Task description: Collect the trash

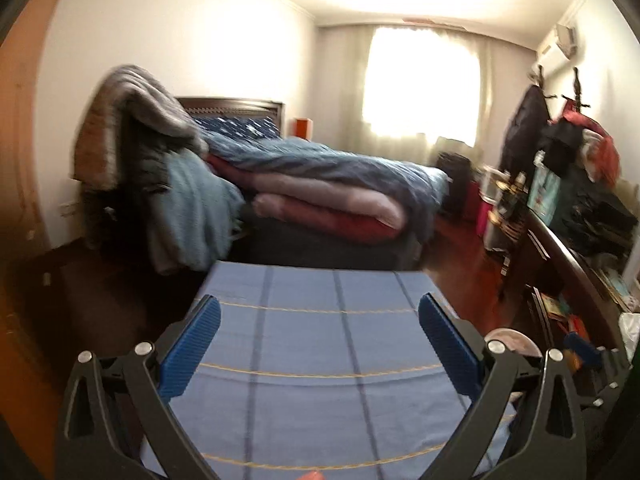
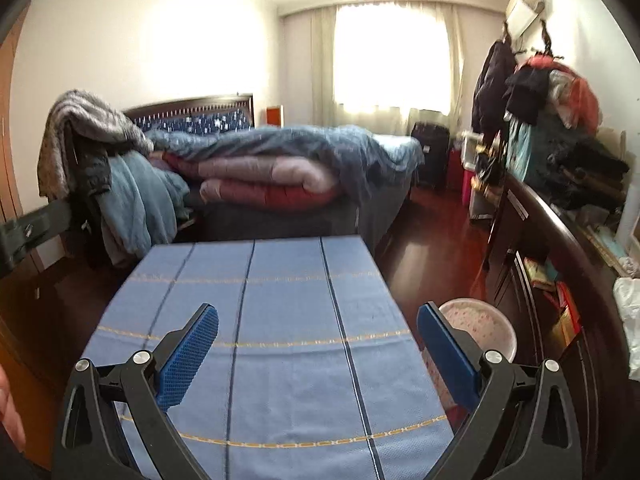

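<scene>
My left gripper [image 1: 320,320] is open and empty, held above a table covered with a blue striped cloth [image 1: 312,344]. My right gripper [image 2: 318,332] is also open and empty above the same blue cloth [image 2: 280,320]. A pink round bin [image 2: 486,330] stands on the floor at the table's right side, just beyond the right finger; its rim also shows in the left wrist view [image 1: 516,340]. No trash item is visible on the cloth in either view. Part of the left gripper's body [image 2: 24,232] shows at the right wrist view's left edge.
A bed [image 2: 280,168] piled with quilts stands beyond the table. A dark wooden cabinet [image 2: 560,264] loaded with clothes and books lines the right wall. A chair draped with clothes [image 2: 100,168] stands at the left. Red wooden floor [image 2: 432,236] lies between bed and cabinet.
</scene>
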Demonstrator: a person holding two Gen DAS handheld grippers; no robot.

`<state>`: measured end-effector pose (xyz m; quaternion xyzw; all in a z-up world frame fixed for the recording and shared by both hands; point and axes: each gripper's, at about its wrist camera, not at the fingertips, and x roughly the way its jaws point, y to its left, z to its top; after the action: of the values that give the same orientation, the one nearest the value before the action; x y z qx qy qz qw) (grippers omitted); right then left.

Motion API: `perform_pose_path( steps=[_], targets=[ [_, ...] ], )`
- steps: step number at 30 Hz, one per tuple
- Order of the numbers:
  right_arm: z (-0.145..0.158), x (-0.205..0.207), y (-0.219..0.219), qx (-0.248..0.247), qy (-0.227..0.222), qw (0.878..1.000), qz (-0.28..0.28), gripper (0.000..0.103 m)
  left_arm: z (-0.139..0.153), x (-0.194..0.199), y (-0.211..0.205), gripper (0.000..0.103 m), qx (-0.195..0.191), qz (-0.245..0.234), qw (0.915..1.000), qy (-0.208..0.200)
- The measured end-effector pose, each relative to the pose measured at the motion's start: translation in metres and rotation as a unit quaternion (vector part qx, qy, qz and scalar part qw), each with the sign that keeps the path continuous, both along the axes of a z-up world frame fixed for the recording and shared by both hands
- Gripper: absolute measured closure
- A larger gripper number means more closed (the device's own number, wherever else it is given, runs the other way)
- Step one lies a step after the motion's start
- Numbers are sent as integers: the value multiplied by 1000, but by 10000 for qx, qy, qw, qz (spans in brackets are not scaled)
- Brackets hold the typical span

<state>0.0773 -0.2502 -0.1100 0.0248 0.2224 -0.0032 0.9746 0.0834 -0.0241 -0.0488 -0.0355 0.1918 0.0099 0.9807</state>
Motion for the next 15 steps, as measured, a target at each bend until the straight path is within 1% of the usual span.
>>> perform_pose_path(
  steps=[1, 4, 9, 15],
  targets=[
    [4, -5, 1, -7, -72, 10000, -13, 4, 5, -11, 5, 4, 67, 124, 9999, -87],
    [21, -26, 9, -105, -393, 9991, -87, 4, 15, -32, 11, 4, 162, 286, 9992, -237],
    [39, -51, 23, -335, -792, 9962, -132, 4, 27, -59, 19, 3, 137, 305, 9983, -469],
    [51, -69, 34, -368, -1018, 9940, -145, 4, 32, -75, 28, 3, 41, 303, 9979, -576]
  ],
)
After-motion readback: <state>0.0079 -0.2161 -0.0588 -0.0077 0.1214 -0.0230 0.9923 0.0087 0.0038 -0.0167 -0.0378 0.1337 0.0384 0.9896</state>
